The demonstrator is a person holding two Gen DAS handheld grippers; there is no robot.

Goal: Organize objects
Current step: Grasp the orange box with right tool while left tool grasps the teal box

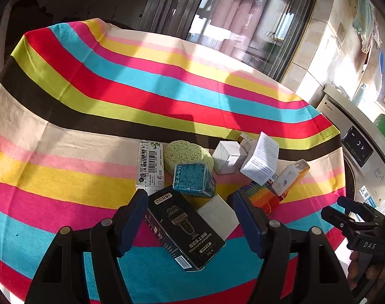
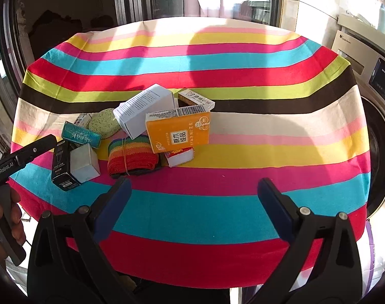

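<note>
We see the black box (image 2: 63, 167) partly hidden behind the grey block (image 2: 84, 163), the red-and-white carton (image 2: 179, 155) tucked under the orange box (image 2: 178, 129), and its print too small to read.

Black DORMI box (image 1: 185, 230), teal box (image 1: 194, 179), green sponge (image 1: 188, 155) and orange box (image 2: 178, 129) lie piled together on striped cloth (image 2: 217, 202).
</note>
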